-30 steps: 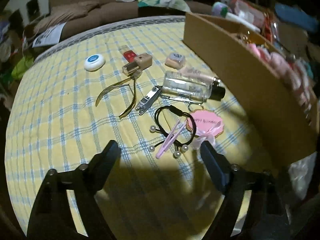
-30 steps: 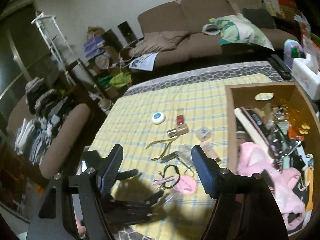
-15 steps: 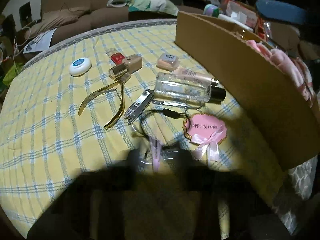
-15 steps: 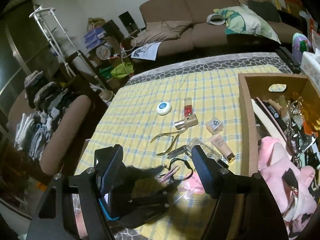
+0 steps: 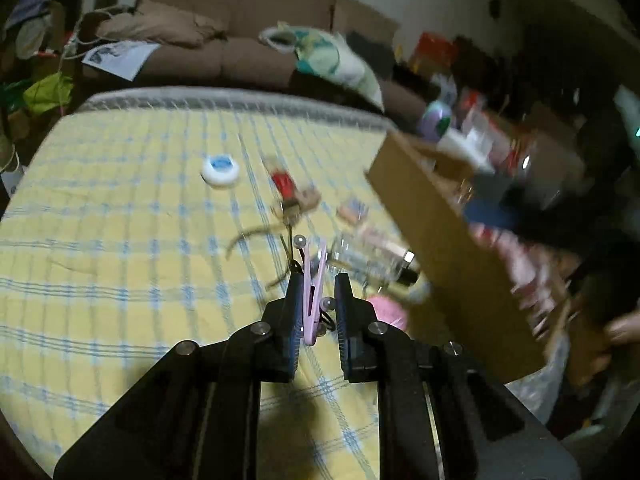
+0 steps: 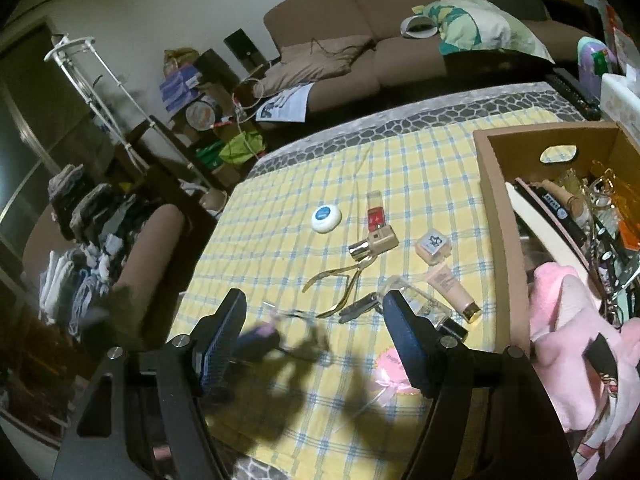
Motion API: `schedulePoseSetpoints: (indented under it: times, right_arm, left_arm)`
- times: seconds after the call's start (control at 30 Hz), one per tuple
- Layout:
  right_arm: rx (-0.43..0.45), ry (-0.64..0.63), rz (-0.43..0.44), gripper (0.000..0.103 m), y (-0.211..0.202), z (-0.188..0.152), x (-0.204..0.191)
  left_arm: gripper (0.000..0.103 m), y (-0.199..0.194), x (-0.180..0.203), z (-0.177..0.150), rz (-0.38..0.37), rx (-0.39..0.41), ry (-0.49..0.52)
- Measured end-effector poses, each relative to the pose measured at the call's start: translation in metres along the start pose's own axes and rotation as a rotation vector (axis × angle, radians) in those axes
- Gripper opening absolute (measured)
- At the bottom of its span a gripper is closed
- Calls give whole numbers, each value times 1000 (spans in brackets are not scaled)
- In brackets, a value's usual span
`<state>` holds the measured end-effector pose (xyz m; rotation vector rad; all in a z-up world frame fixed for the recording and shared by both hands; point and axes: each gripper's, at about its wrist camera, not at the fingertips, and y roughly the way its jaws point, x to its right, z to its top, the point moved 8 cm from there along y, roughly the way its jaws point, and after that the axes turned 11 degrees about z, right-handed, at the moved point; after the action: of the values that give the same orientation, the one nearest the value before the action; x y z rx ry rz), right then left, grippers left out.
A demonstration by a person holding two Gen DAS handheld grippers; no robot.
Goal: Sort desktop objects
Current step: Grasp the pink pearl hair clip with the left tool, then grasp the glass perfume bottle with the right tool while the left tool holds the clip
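My left gripper [image 5: 317, 286] is shut on a pink hair clip [image 5: 313, 286] with a black pearl hair tie [image 5: 325, 303] hanging on it, lifted above the yellow checked cloth [image 5: 120, 248]. In the right wrist view the left gripper [image 6: 260, 338] is a dark blur with the tie trailing. My right gripper [image 6: 314, 304] is open and empty above the table. On the cloth lie gold nippers [image 6: 340, 280], nail clippers [image 6: 358, 307], a glass bottle [image 6: 424, 308], a tube [image 6: 452, 290], a pink tag [image 6: 390, 364], a white round tin [image 6: 326, 218], a red bottle [image 6: 376, 216]. The cardboard box [image 6: 500, 200] stands right.
The box holds a pink cloth [image 6: 572, 320] and several small items. A brown sofa [image 6: 360, 40] stands behind the table, an armchair [image 6: 148, 248] and laundry at the left. A tissue box [image 6: 620, 96] sits at the far right.
My left gripper came down, shut on the pink clip with the hair tie and lifted it off the cloth. The right gripper has drifted slightly and stays open.
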<state>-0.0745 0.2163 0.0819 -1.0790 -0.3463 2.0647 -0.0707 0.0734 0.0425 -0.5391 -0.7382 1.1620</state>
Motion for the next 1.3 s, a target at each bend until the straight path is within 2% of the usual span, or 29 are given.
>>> schedulePoseSetpoints:
  times: [0.13, 0.37, 0.43, 0.5, 0.57, 0.73, 0.9, 1.13, 1.3]
  right_arm:
    - [-33, -6, -11, 74, 13, -8, 1]
    - [-90, 26, -24, 73, 51, -24, 10]
    - [-96, 67, -23, 67, 63, -28, 19]
    - [-101, 120, -19, 53, 75, -32, 28]
    - [-95, 169, -13, 50, 85, -35, 36]
    - [-74, 131, -75, 50, 105, -23, 40]
    - [-44, 127, -94, 50, 111, -1, 49]
    - [-35, 36, -278, 55, 78, 12, 72]
    - [-149, -54, -362, 59, 87, -3, 76]
  left_arm:
    - [14, -34, -19, 21, -24, 62, -76]
    - [14, -64, -50, 42, -63, 131, -195]
    - [14, -66, -56, 45, -68, 138, -208]
    - [14, -67, -60, 47, -78, 140, -218]
    - [14, -66, -62, 47, -83, 136, -221]
    - [14, -64, -70, 47, -98, 128, -244]
    - [14, -67, -73, 51, -111, 141, -260]
    - [14, -67, -73, 55, -128, 143, -260]
    - [14, -68, -70, 53, -131, 142, -254]
